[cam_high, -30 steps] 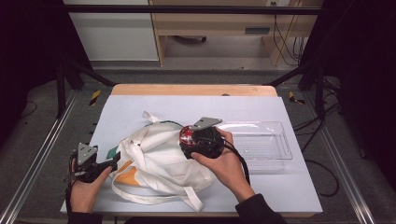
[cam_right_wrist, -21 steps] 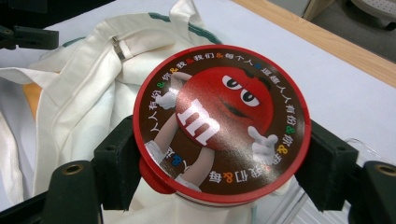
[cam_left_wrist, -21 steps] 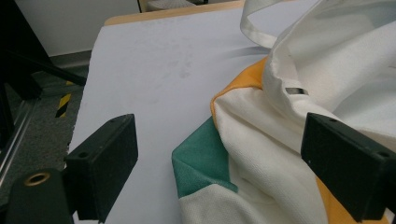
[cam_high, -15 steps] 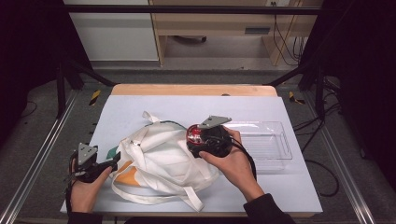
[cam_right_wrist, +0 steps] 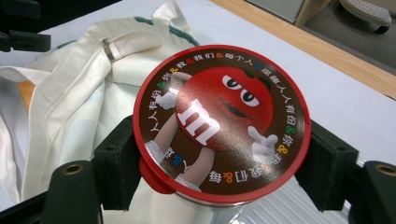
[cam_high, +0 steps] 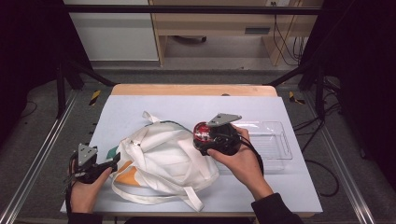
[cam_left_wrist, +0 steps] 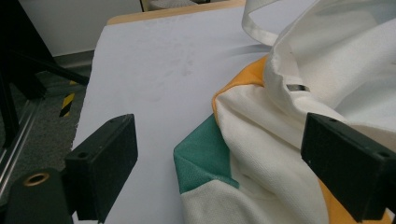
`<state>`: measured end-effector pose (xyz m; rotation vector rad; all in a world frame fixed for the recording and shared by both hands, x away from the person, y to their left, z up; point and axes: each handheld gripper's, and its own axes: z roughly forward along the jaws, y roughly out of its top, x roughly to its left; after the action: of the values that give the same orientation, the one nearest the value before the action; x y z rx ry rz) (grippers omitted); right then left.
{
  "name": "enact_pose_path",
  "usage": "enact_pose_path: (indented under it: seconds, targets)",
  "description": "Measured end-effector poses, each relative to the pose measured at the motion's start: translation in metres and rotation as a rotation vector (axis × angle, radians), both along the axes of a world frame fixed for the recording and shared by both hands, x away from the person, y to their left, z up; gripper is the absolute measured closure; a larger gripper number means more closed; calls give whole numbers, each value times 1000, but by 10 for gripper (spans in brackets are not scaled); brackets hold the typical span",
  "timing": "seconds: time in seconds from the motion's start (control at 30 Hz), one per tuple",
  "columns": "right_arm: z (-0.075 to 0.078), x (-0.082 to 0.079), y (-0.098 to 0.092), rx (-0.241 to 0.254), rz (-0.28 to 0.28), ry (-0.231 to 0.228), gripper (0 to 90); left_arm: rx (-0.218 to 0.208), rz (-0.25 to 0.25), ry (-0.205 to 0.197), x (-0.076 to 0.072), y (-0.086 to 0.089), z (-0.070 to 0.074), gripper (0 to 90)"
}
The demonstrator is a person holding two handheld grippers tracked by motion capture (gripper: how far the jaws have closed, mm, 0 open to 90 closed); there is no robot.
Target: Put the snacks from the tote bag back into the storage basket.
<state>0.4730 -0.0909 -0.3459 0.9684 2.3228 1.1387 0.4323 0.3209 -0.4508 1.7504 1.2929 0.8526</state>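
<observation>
- Two hand-held grippers work over a pale blue tabletop [cam_high: 140,107] whose far edge shows a strip of bare wood.
- Right gripper [cam_high: 204,138] — clenched on a round candy tub [cam_right_wrist: 219,123], one black jaw pressed against each side of the tub just under its lid. The lid is red-rimmed and brown, printed with a red cartoon candy figure and a ring of coloured characters. In the high view the tub is held near the middle of the tabletop, at the right-hand edge of the bag, its lid turned towards the left edge.
- Right hand [cam_high: 238,158] wraps the gripper body from the near side; a dark sleeve enters from the near edge.
- Cloth bag [cam_high: 163,161] — white, with orange and green patches, lying crumpled on the near-left part of the tabletop; its straps trail towards the near edge and the far side.
- Left gripper [cam_high: 109,161] — released, jaws standing wide apart; in the left gripper view the bag's green and orange corner [cam_left_wrist: 205,161] lies between them, with no pad pressing on the cloth. It sits by the near-left corner.
- Clear plastic tray [cam_high: 275,144] rests on the right part of the tabletop, just beyond the right hand.
</observation>
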Motion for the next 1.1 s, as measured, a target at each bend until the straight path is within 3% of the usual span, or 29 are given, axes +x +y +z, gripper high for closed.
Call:
enact_pose_path:
  seconds: [0.33, 0.57, 0.87, 1.1]
  targets:
    - [12, 0, -23, 10, -1, -25, 261, 13, -14, -7, 0, -5, 0, 106]
    - [18, 10, -39, 20, -21, -27, 261, 15, -17, -8, 0, -7, 1, 101]
    - [13, 22, -50, 2, -65, -16, 261, -4, -13, -8, -1, -5, -1, 101]
    - [9, 29, -63, 9, -60, -8, 261, -1, -21, -22, -2, -5, 2, 96]
